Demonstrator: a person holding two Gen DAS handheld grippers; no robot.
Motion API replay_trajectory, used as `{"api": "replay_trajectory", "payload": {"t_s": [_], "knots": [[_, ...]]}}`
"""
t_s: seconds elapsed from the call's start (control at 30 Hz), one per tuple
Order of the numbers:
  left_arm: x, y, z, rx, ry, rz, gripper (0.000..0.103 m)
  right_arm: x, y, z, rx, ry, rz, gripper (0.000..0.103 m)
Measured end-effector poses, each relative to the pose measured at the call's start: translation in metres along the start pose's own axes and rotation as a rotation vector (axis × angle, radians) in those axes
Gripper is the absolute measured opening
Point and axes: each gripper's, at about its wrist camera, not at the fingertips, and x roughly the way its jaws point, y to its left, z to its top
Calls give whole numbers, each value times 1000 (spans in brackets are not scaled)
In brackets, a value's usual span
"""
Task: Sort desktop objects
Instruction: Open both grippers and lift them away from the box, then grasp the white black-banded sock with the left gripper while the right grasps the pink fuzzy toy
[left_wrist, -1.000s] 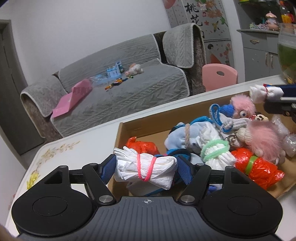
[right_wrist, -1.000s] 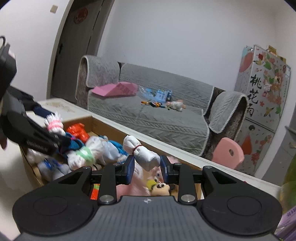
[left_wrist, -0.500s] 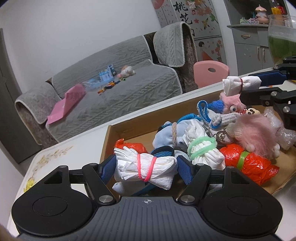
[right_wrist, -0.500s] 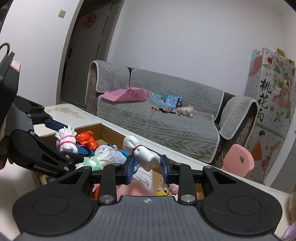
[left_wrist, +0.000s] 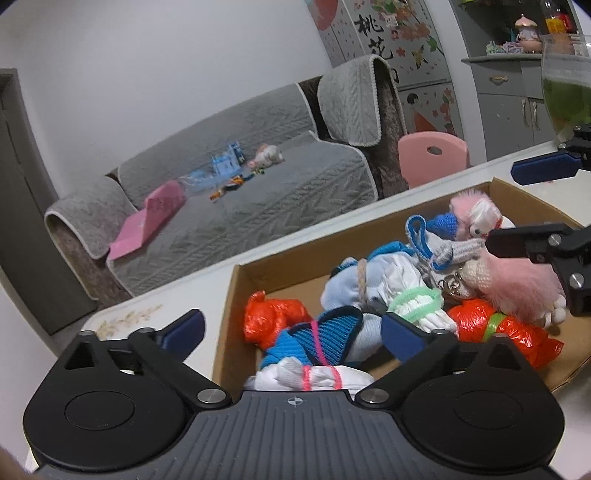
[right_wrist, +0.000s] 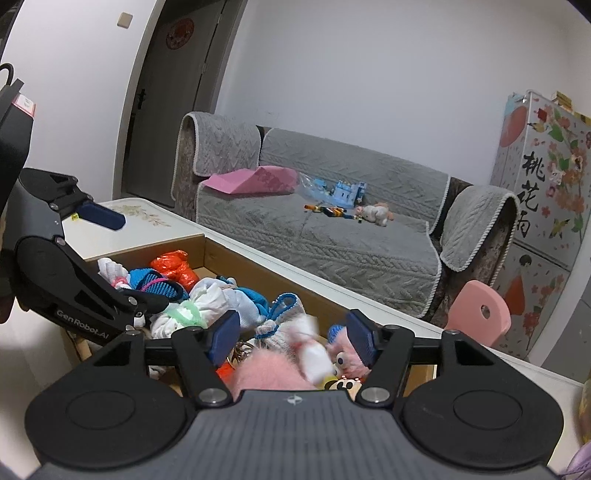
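A cardboard box on the white table holds several bundles and plush toys. My left gripper is open above the box's near left corner. A white bundle tied with a pink band lies loose just below it. My right gripper is open over the box's right end. A small white bundle with a red band is blurred below it, among pink plush toys. The box also shows in the right wrist view.
Orange bags, a blue knit piece and a green-banded white bundle fill the box. A glass vase stands at the table's far right. A grey sofa and pink chair are behind the table.
Both grippers opened. The pink-banded white bundle dropped out of the left gripper into the box. The red-banded white bundle left the right gripper and is falling among the plush toys.
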Motion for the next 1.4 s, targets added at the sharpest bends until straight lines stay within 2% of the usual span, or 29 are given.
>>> {"api": "replay_trajectory", "payload": {"t_s": [0.1,0.17,0.27,0.43,0.57,0.67,0.87,0.97,1.17,1.27,1.4], "knots": [[-5,4,2,-10,-3,-2,103,-5,0,1,-4,-6,8,69],[-10,8,3,-18,-9,-9,103,-13,-1,3,2,-17,15,80],[-25,13,0,-24,-29,-35,103,-27,-3,5,26,-30,55,87],[-68,22,-16,-61,-51,-108,103,-82,-15,1,179,-45,243,102],[-107,21,-47,-107,-16,-201,103,-119,-14,-12,325,-5,323,102],[-127,18,-72,-179,22,-268,103,-135,-15,-37,498,42,355,102],[-152,1,-107,-172,85,-285,103,-138,-8,-78,796,119,404,102],[-158,-13,-114,-139,104,-288,103,-137,-1,-87,888,143,419,102],[-163,-44,-122,-26,98,-258,103,-129,16,-92,949,194,399,102],[-163,-60,-123,34,97,-265,103,-123,28,-89,916,215,397,102],[-160,-69,-119,50,92,-289,103,-115,39,-84,826,259,338,102]]}}
